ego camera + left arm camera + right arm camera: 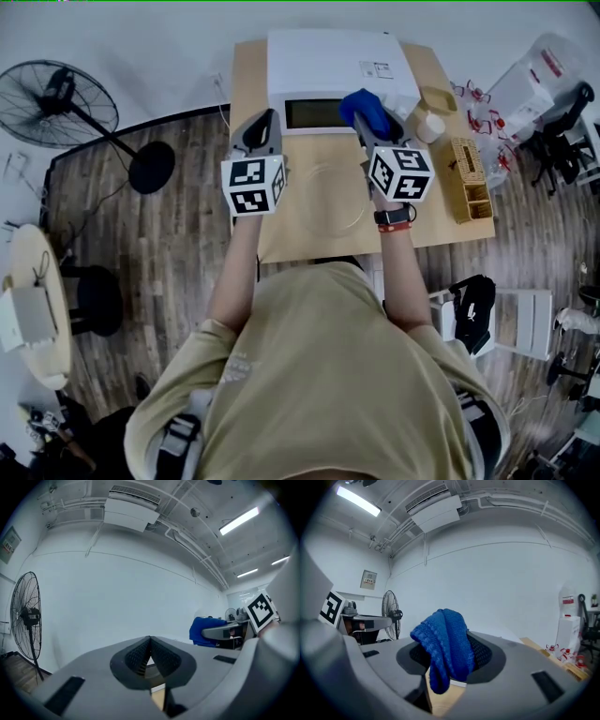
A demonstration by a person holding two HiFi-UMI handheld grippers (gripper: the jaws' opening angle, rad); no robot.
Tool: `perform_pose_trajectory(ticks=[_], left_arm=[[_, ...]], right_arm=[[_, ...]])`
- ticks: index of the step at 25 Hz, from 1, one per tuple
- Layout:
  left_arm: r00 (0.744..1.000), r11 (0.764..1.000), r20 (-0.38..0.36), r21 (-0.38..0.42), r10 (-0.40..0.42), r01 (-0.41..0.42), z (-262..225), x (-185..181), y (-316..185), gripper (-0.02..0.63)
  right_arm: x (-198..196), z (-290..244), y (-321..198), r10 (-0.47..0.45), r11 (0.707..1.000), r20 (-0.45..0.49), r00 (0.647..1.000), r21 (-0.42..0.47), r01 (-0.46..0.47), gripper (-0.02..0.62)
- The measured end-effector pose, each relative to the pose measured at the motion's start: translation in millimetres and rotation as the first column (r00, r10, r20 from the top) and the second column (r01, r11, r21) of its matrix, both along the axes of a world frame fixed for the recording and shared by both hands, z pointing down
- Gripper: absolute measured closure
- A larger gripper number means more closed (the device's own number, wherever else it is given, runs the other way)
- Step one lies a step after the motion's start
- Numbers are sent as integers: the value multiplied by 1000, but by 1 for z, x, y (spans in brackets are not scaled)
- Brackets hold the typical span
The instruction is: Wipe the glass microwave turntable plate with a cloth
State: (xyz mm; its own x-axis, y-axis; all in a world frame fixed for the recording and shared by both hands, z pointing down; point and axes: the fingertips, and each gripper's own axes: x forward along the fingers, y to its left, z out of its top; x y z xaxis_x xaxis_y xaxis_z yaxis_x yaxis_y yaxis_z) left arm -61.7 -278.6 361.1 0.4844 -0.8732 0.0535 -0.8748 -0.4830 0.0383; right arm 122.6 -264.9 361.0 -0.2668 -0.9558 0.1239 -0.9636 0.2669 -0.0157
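The clear glass turntable plate lies flat on the wooden table, in front of the microwave. It shows only faintly between my two grippers. My left gripper is held up over the plate's left side, jaws shut with nothing in them. Over the plate's right side my right gripper is shut on a blue knitted cloth, which droops from the jaws. That cloth also shows in the left gripper view. Both gripper views point up at the wall, so neither shows the plate.
A wicker box and a small white jar stand on the table's right side. A standing fan is on the floor at the left, a round white side table further left. A chair and plastic bins are at the right.
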Motion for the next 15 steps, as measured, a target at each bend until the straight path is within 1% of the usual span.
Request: perform_pose_trajectory(ticks=[4,8,11,15], left_arm=[[1000,1000,-20,-3,-13,13,4,-3,2,588],[1000,1000,-2,2,-4,4,12,-1,10,588],[1000,1000,20,-12,9,-9,31,3,24,587],[999,998,43,-63,30,-27,64,0,22,586]], right_arm=[[2,7,4,5,1000,8,1000,-12,-5,404],[-2,17,8,-8,999,-10,1000,-38,8,405],[0,33,19,-21,996,-36,999,-87,18,405],[-1,61,21,-49,986,-60,997,-161,39,405]])
